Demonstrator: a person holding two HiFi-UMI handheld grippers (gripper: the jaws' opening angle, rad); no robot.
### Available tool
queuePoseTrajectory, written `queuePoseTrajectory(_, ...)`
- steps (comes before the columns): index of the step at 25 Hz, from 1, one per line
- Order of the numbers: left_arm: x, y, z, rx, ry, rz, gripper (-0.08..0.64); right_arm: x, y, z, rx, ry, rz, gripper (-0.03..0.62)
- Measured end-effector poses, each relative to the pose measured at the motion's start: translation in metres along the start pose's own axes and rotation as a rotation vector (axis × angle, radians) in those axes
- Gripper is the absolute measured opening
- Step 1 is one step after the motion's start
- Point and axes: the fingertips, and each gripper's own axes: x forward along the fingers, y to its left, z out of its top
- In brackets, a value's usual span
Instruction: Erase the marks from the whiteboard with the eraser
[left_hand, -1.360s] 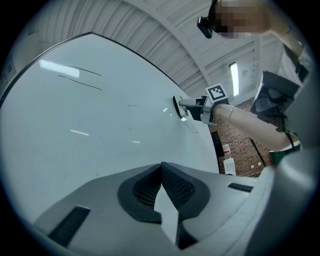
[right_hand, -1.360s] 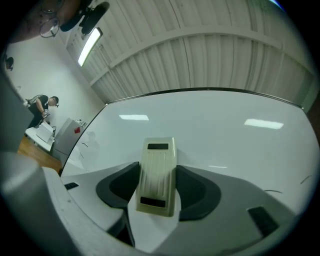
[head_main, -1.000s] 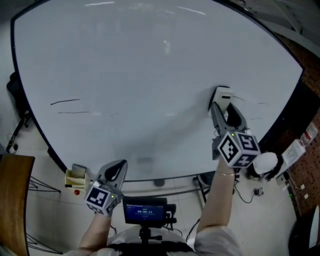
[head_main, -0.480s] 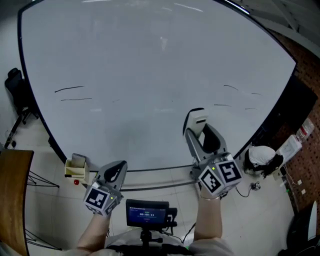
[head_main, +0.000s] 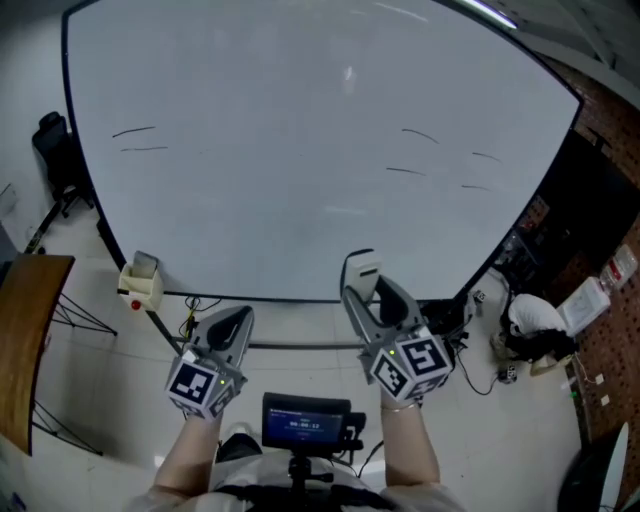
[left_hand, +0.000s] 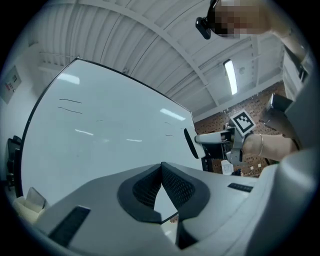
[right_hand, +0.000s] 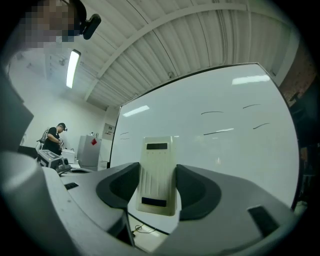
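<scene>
The whiteboard fills the upper head view. Thin black marks lie at its upper left, and several short strokes at its right. My right gripper is shut on the cream eraser, held low, off the board by its bottom edge. In the right gripper view the eraser stands upright between the jaws, with the strokes on the board beyond. My left gripper hangs below the board with its jaws together and nothing in them; the left gripper view shows the board's marks far off.
A small cream box hangs at the board's lower left corner. A brown tabletop is at the left edge. Cables and white items lie on the floor at right. A small screen on a stand sits below me. A person stands far left.
My right gripper with the eraser has come away from the strokes at the board's right, down and leftward to below the board's bottom edge. The left gripper has hardly moved.
</scene>
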Motion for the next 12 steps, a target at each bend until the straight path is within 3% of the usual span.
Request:
queuePoseTrajectory(6, -0.009, -0.067, 0.005, 0.035, 0.026, 0.037, -0.005, -0.061, 0.004, -0.034, 0.037, 0.040, 0.050, 0.238)
queuePoseTrajectory(12, -0.028, -0.107, 0.011, -0.003, 0.070, 0.059, -0.005, -0.102, 0.025, -0.061, 0.077, 0.059, 0.104, 0.238)
